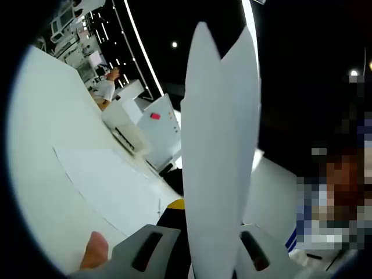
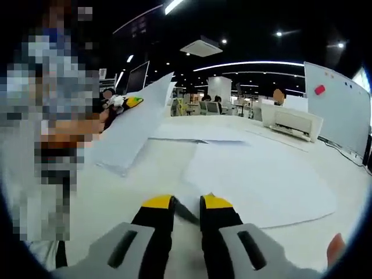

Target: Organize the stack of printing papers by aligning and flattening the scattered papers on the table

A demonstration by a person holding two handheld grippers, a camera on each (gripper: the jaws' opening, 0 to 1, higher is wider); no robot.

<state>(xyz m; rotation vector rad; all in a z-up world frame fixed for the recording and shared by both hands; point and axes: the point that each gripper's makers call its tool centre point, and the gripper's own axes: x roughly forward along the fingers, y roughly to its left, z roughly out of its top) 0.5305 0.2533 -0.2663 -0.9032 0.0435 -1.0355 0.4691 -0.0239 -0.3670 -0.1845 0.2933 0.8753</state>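
1. white lifted papers (image 1: pixel 221 151) clamped upright between left fingers (image 1: pixel 177 204), raised off the table (image 1: pixel 40 145), likely so edges can be squared before laying down.
2. seen from the right gripper view as a slanted bundle, lower edge near the table, upper end at the left fingers.
3. right fingers (image 2: pixel 158 203) low over the table, yellow tips nearly together at the near corner of a flat sheet (image 2: pixel 256 180); cannot tell if pinching it or just pressing beside it.
4. probably set there to hold or drag that sheet toward the bundle.
5. another loose sheet (image 2: pixel 197 133) lying further back, slightly lifted edge, not aligned with the near one.
6. printer (image 2: pixel 290 122) and whiteboard (image 2: pixel 343 104) at far side, well apart from the papers.
7. task judged early: sheets scattered, no squared stack on the table yet.
8. risk: thin sheets bending or slipping from the upright grip.
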